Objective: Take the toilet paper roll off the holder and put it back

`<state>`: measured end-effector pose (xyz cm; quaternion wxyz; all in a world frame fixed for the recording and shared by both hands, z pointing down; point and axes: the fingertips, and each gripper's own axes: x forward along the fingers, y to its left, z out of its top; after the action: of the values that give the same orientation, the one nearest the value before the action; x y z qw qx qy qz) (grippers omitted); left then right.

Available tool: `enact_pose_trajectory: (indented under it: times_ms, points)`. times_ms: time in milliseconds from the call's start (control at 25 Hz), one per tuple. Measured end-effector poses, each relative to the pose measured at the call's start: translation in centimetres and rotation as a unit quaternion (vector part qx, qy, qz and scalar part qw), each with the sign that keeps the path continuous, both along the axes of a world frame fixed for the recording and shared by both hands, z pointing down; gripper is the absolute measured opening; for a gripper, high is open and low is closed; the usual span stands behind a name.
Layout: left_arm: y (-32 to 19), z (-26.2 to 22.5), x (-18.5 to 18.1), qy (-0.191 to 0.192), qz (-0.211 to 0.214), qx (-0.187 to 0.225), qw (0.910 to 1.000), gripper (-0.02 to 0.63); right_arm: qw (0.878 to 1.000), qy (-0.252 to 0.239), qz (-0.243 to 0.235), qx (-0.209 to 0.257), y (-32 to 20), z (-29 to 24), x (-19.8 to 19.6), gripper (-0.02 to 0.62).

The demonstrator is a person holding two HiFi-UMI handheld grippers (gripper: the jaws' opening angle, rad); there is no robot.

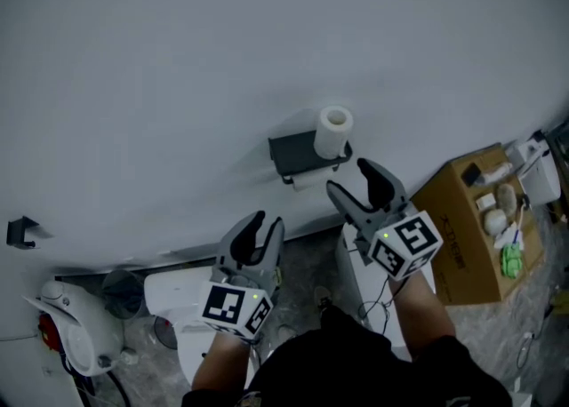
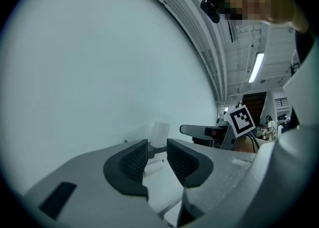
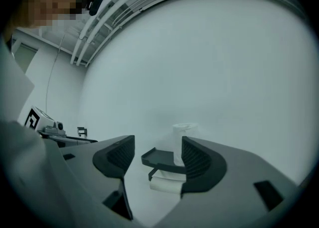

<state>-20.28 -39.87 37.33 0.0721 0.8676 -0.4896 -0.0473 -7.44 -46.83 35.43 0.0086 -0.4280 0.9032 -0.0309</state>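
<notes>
Right gripper (image 3: pixel 158 155): jaws wide, nothing between the pads, aimed at the holder (image 3: pixel 158 158) on the wall (image 1: pixel 178 67), not touching. Left gripper (image 2: pixel 157 152): narrow gap, empty. 1 toilet paper roll (image 3: pixel 184 133) stands upright on the holder's shelf; a 2nd roll (image 3: pixel 164 184) hangs underneath.

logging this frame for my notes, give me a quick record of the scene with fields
holder: dark, on the white wall, shelf on top
roll on shelf: upright, at the shelf's right end
roll below: on its side under the shelf
left gripper: open, empty, short of the holder
right gripper: open, empty, aimed at the holder, not touching it
cardboard box: on the floor, right
</notes>
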Motion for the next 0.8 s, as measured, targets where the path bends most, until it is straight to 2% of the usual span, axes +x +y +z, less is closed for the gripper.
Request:
enact_pose_trajectory:
  times_ms: [40, 120, 200, 440, 680, 720, 800]
  points:
    - [0.7, 0.2, -0.3, 0.003, 0.004, -0.001, 1.0, 0.104, 1.0, 0.002, 0.003, -0.001, 1.0, 0.1, -0.3, 0.265]
    - [2.2, 0.7, -0.9, 0.008, 0.012, -0.004, 0.9999, 0.104, 1.0, 0.006, 0.009, -0.002, 3.1, 0.4, -0.8, 0.099]
    - [3.8, 1.2, -1.4, 0.01, 0.021, -0.008, 0.9997, 0.104, 1.0, 0.011, 0.018, -0.003, 5.1, 0.7, -1.2, 0.002]
    - [7.4, 1.3, -1.6, 0.01, 0.035, -0.012, 0.9993, 0.103, 1.0, 0.018, 0.024, -0.008, 9.8, 0.9, -1.6, -0.002]
    - [10.0, 0.2, -0.3, 0.001, 0.035, -0.003, 0.9994, 0.097, 1.0, 0.008, 0.013, 0.0, 12.6, 0.0, -0.9, -0.002]
    - [10.4, 0.0, 0.1, -0.001, 0.034, -0.003, 0.9994, 0.083, 1.0, 0.007, 0.01, 0.001, 13.0, -0.2, -0.6, -0.002]
    - [11.2, -0.2, 1.3, -0.003, 0.032, -0.002, 0.9995, 0.011, 1.0, 0.005, 0.006, 0.003, 13.9, -0.4, 0.5, -0.002]
